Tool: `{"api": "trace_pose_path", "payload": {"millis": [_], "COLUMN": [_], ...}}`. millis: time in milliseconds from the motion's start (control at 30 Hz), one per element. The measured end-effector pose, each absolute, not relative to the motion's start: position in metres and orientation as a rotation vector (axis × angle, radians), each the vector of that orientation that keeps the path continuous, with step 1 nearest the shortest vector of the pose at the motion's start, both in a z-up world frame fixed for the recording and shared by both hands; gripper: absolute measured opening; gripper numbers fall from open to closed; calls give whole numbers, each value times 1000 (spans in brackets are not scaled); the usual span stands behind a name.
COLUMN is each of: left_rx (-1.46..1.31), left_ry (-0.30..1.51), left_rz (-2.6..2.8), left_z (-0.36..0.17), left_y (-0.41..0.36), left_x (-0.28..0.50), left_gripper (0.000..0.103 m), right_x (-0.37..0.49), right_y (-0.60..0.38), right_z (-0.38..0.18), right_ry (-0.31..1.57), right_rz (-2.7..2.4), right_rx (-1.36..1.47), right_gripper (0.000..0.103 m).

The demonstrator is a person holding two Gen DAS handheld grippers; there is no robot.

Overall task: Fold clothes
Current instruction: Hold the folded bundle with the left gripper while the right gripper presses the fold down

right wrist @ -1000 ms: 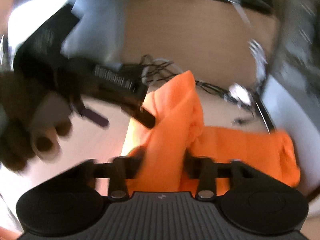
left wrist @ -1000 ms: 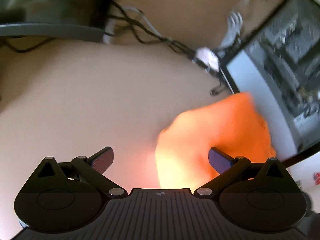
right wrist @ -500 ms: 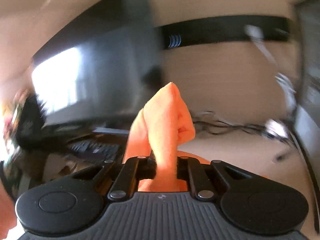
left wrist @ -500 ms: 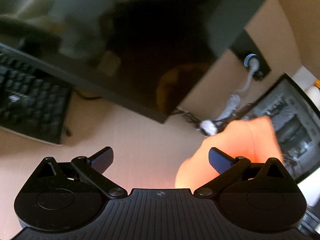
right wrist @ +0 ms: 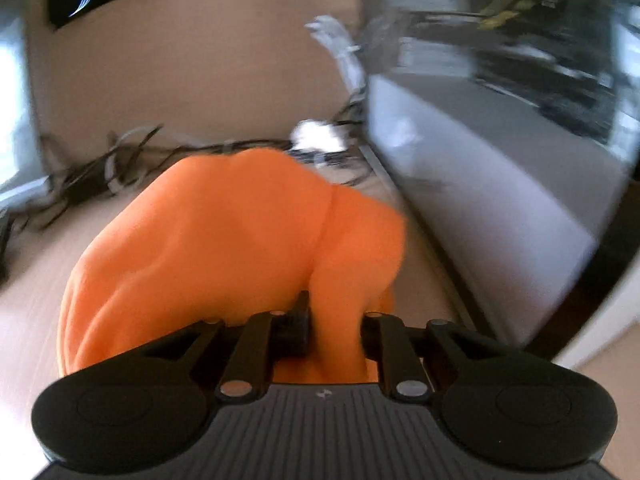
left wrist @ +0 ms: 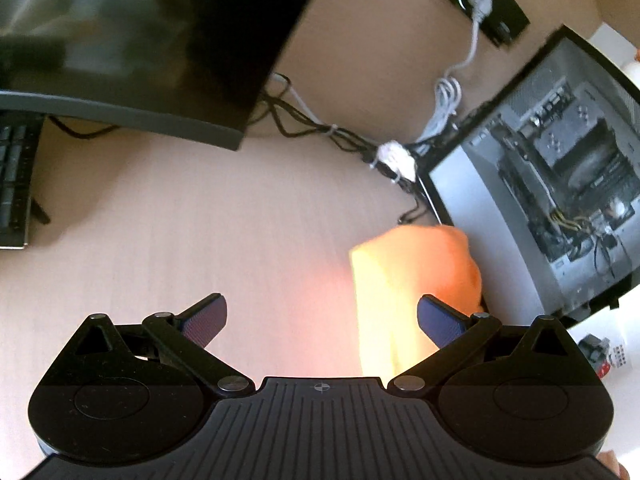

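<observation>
An orange cloth [right wrist: 224, 240] bulges in front of my right gripper [right wrist: 334, 328], which is shut on a bunch of it; the fingertips are buried in the fabric. The view is motion-blurred. In the left wrist view the same orange cloth [left wrist: 412, 276] hangs at the right, just ahead of the right finger. My left gripper [left wrist: 320, 320] is open and empty above the beige desk [left wrist: 200, 232], with the cloth off to its right side.
A dark monitor [left wrist: 140, 40] stands at the back left, with a keyboard [left wrist: 14, 184] at the left edge. An open computer case [left wrist: 552, 184] stands at the right and shows blurred in the right wrist view [right wrist: 500, 112]. Tangled cables [left wrist: 344, 140] lie behind the cloth.
My right gripper has swung down and right with the cloth, from facing the monitor to facing the computer case. The left view tilted back down toward the desk.
</observation>
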State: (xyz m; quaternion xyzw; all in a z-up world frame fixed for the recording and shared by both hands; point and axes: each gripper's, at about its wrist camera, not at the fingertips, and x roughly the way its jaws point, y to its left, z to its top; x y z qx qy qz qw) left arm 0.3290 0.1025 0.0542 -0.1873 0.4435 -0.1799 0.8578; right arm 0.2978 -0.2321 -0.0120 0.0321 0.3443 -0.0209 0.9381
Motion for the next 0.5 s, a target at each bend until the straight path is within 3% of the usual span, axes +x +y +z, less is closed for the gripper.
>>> {"api": "trace_pose_path", "payload": {"millis": [400, 433, 500], "left_rx": [-252, -251, -248], "left_ry": [915, 925, 937], "left_rz": [-329, -301, -260], "left_z": [46, 42, 33], "left_y": [100, 103, 106], "left_x": [302, 301, 299], "left_gripper": [103, 103, 103], "right_x": [269, 270, 271], "right_y": [-129, -131, -138], "right_z": [-2, 0, 6], "right_ry": [664, 661, 654], "right_rz": [421, 411, 369], "right_rx": [-111, -114, -120], "right_gripper": [15, 19, 50]}}
